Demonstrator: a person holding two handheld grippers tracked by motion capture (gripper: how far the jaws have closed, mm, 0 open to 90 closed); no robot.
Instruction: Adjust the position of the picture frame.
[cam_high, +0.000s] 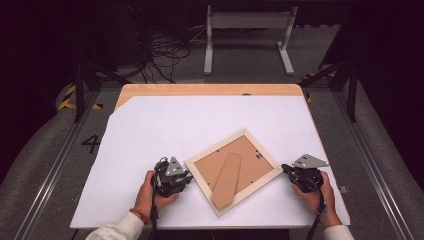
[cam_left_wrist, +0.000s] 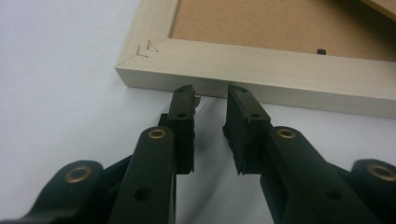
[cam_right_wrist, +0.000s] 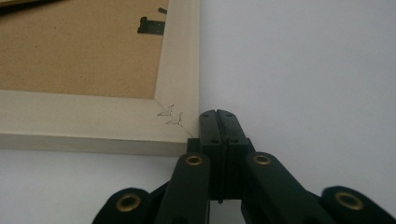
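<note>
From where I stand, the left gripper (cam_high: 186, 178) sits at the near left of the white sheet (cam_high: 150, 130), its jaws a little apart with nothing between them, their tips just at the outer edge of the picture frame (cam_high: 233, 171). The left gripper (cam_left_wrist: 211, 93) view brings out what the high view cannot: a pencilled scribble (cam_left_wrist: 145, 49) at the frame's mitred corner, too scrawled to read, and a small black clip (cam_left_wrist: 320, 51) on the brown backing board (cam_left_wrist: 280, 23).

The frame lies face down in the middle of the sheet, turned at an angle, pale wood around a brown back with a cardboard stand (cam_high: 226, 181) folded flat along it. Only the high view takes in the whole of it, along with the wooden table edge (cam_high: 210, 89), the cables (cam_high: 165, 52) on the floor and a painted "4" (cam_high: 91, 143) on the floor at the left.

The right gripper (cam_high: 285, 168) rests at the frame's right corner, jaws pressed together on nothing. In the right gripper (cam_right_wrist: 217, 114) view its tips stand just beside that corner, where another faint pencil mark (cam_right_wrist: 170, 116) shows, along with a black hanger (cam_right_wrist: 152, 25) on the backing.
</note>
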